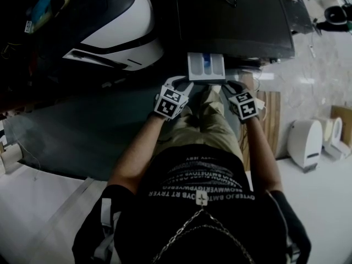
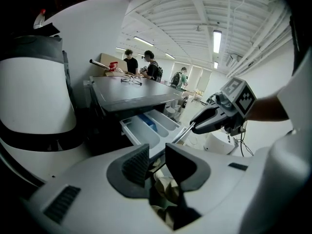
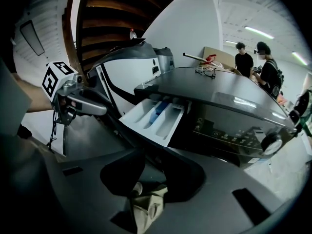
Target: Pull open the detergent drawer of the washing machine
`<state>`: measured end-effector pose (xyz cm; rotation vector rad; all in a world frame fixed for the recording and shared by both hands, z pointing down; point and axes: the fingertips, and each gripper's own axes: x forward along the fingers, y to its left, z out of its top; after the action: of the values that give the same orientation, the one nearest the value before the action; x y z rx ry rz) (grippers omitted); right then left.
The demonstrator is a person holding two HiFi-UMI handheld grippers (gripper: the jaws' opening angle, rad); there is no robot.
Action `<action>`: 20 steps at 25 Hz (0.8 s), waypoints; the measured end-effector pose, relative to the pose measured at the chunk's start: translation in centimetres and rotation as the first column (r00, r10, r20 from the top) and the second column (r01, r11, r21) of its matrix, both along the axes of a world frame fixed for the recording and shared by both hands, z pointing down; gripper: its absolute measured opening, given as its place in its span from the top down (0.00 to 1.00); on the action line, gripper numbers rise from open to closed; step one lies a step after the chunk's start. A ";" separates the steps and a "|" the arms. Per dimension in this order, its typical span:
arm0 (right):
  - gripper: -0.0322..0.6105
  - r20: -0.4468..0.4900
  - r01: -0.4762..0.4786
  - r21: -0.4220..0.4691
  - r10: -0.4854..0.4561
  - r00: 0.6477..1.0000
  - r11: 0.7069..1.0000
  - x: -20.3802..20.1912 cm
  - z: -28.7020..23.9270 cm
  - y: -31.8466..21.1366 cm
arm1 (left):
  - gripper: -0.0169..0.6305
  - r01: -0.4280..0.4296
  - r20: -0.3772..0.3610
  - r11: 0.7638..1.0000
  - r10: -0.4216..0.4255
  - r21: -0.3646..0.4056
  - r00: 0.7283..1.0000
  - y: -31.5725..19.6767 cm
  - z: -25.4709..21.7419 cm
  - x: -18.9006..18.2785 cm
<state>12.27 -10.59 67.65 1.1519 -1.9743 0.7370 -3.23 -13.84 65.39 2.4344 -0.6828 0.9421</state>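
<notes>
Room: workshop hall with a pale floor and ribbed white ceiling; people stand far beyond both grippers, behind the washing machine (image 1: 231, 21).
Task's thing: the detergent drawer (image 1: 205, 67) stands well out of the machine's front, its white compartments and blue insert open to view. It sits just ahead of the two grippers' tips and between them.
Left gripper (image 1: 181, 87): jaws wide apart and empty. Only the person's trousers show through the gap, and the drawer lies ahead and a little to its right, untouched.
Right gripper (image 1: 232, 88): jaws likewise spread and holding nothing, with the drawer ahead and to its left, close but apart.
Step in hand: by my reading the pull is done or all but done, since the drawer is out and neither gripper is on it.
Next move: if more travel is wanted, one jaw would have to hook the drawer's front lip and draw straight back towards the person, without twisting it; otherwise both grippers can simply draw clear.
Only the head view: both grippers flanking the drawer's front, and the white-and-black appliance (image 1: 118, 26) off beyond the left gripper.
Only the right gripper view: the control panel (image 3: 229, 130) and dial (image 3: 270, 143) beside the drawer.
Gripper views, clearer than the head view: spectacles (image 2: 131, 80) on the machine's top.
</notes>
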 end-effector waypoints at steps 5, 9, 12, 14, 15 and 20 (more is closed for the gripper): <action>0.79 0.005 -0.009 -0.003 0.009 1.000 1.000 -0.3 -0.1 0.9 | 0.81 -0.013 -0.002 1.000 0.013 -0.007 1.000 1.0 0.1 -0.1; 0.79 0.002 -0.018 -0.013 0.018 1.000 1.000 -0.3 0.0 1.4 | 0.82 -0.015 -0.005 1.000 0.015 -0.021 1.000 1.4 0.1 -0.1; 0.79 -0.007 -0.012 -0.010 0.012 1.000 1.000 0.1 0.4 1.8 | 0.82 -0.016 -0.011 0.999 0.015 -0.037 1.000 1.9 0.1 0.0; 0.79 -0.004 -0.010 -0.006 0.010 1.000 1.000 0.1 0.6 1.9 | 0.82 -0.007 -0.015 0.999 0.006 -0.043 1.000 2.1 0.1 -0.2; 0.79 -0.002 -0.012 -0.006 0.012 1.000 1.000 0.0 0.6 2.0 | 0.82 0.001 -0.018 0.999 -0.001 -0.045 1.000 2.1 0.2 -0.2; 0.79 -0.009 -0.001 -0.033 0.001 1.000 0.999 -0.1 0.2 2.4 | 0.82 0.044 -0.025 0.998 -0.045 -0.047 0.999 2.2 0.0 -0.1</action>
<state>12.19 -8.23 67.87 1.1352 -1.9468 0.7611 -3.38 -11.60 65.37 2.3770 -0.6957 0.8971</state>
